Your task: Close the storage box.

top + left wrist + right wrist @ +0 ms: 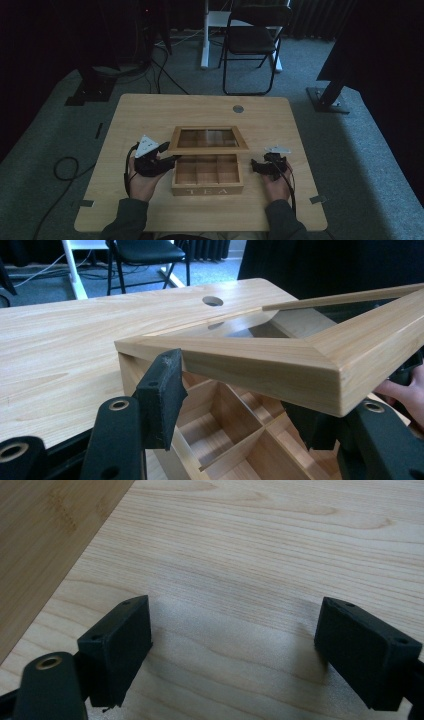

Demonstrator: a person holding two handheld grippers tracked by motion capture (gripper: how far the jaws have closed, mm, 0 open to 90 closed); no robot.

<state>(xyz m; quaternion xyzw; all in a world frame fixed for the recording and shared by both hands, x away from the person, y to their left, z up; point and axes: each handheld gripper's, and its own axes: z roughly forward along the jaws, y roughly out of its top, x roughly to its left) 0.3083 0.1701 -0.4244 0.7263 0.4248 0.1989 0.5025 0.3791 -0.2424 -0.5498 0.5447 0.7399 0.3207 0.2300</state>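
Observation:
A wooden tea box (207, 190) marked TEA stands at the table's front middle, with several bare compartments (220, 432) inside. Its glass-paned lid (207, 148) is raised at a slant over the box. My left gripper (170, 159) is at the lid's front left corner, shut on the lid's wooden frame (260, 365). One pad (160, 395) lies against the frame's outer face and the other is partly hidden under the corner. My right gripper (255, 165) rests right of the box, apart from it. In the right gripper view its jaws (235, 635) stand open over bare wood.
The light wooden table (150, 110) has a round cable hole (238, 108) at its far edge. A black folding chair (252, 40) and a white stand stand beyond it. Cables lie on the grey carpet at the left. Both forearms come in from the near edge.

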